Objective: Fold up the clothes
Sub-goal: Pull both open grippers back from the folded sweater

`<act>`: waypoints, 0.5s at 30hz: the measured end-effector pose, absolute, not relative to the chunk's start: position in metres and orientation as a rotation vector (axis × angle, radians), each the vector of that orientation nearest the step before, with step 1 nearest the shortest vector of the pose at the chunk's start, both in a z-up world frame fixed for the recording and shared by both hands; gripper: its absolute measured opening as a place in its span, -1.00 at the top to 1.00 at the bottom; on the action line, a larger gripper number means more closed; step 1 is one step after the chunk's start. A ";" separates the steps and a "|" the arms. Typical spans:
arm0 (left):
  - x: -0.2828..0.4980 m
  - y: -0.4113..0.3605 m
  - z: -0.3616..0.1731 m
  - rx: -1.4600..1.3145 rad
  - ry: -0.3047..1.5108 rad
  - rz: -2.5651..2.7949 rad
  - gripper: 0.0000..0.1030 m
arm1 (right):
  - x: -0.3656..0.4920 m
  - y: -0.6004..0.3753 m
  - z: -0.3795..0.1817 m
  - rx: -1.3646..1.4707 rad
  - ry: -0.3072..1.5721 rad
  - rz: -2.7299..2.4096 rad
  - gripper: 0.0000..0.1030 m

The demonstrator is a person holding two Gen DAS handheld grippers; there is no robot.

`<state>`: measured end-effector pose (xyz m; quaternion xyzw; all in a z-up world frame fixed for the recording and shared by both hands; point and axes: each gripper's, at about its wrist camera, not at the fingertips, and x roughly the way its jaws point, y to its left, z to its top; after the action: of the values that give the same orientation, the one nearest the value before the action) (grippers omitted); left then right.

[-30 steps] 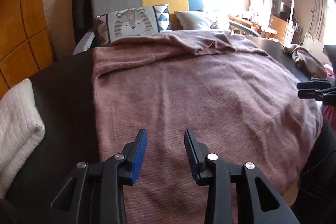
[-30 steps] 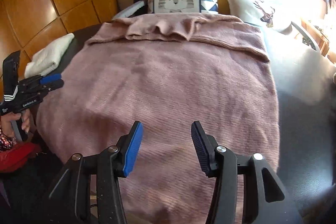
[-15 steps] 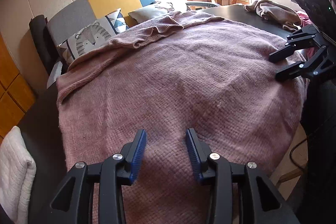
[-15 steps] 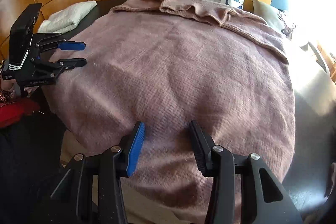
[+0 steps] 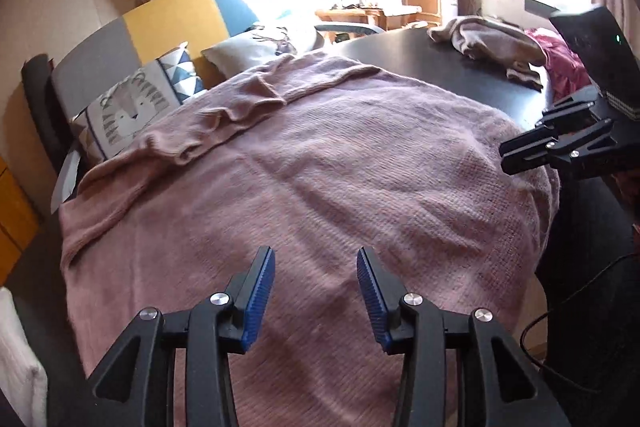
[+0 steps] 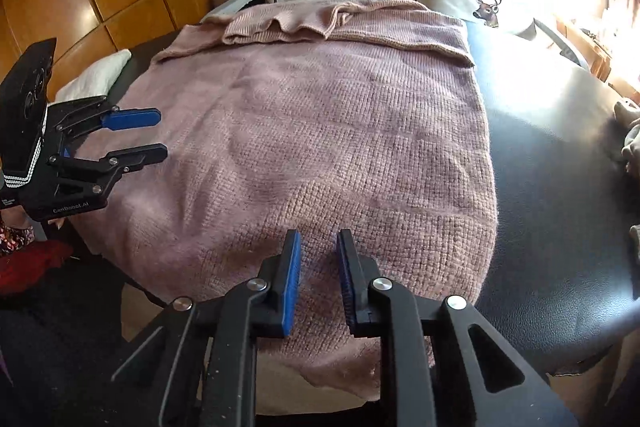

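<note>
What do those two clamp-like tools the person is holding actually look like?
Both are black plastic. The left gripper and the right gripper each end in two flat fingers faced with ribbed blue pads and joined by silver rivets. The left one carries a boxy black block and small white lettering.

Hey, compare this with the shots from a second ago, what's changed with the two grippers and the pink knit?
The right gripper has come down to the near edge of the pink knit, and its jaws are closing with the fabric between them. The left gripper swung round toward the knit's left side and hovers over it, jaws wider than before. The knit lies spread on the dark table as it was, far edge folded over.
</note>
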<state>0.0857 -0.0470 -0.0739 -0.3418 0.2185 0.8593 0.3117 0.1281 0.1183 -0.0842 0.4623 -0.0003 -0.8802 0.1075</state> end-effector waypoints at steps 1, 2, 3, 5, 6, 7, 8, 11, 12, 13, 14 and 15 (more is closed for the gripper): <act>0.086 -0.038 -0.080 -0.914 0.617 2.243 0.15 | 0.131 0.120 -0.085 1.358 0.016 -2.595 0.63; 0.087 -0.034 -0.087 -0.923 0.653 2.233 0.15 | 0.133 0.123 -0.086 1.358 0.024 -2.601 0.63; 0.090 -0.035 -0.089 -0.894 0.656 2.242 0.15 | 0.137 0.128 -0.087 1.364 0.032 -2.612 0.69; 0.088 -0.044 -0.091 -0.906 0.597 2.239 0.14 | 0.146 0.137 -0.088 1.367 0.042 -2.628 0.69; 0.087 -0.048 -0.091 -0.914 0.566 2.237 0.14 | 0.151 0.142 -0.089 1.365 0.045 -2.633 0.69; 0.085 -0.052 -0.092 -0.919 0.530 2.236 0.13 | 0.155 0.146 -0.089 1.362 0.045 -2.638 0.69; 0.084 -0.056 -0.092 -0.923 0.494 2.234 0.13 | 0.157 0.148 -0.090 1.359 0.035 -2.639 0.69; 0.088 -0.055 -0.094 -0.873 0.527 2.242 0.11 | 0.155 0.147 -0.090 1.366 0.013 -2.650 0.69; 0.089 -0.054 -0.093 -0.865 0.547 2.242 0.11 | 0.155 0.146 -0.088 1.367 0.009 -2.647 0.67; 0.090 -0.054 -0.092 -0.858 0.566 2.242 0.12 | 0.154 0.146 -0.085 1.366 -0.007 -2.639 0.65; 0.092 -0.055 -0.089 -0.861 0.574 2.240 0.12 | 0.154 0.145 -0.082 1.357 -0.022 -2.636 0.65; 0.093 -0.057 -0.085 -0.865 0.580 2.237 0.12 | 0.155 0.145 -0.076 1.324 -0.037 -2.647 0.65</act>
<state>0.0931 -0.0569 -0.0850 -0.3307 0.2217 0.8556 0.3308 0.1550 0.1450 -0.0760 0.4454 -0.0125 -0.8906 0.0910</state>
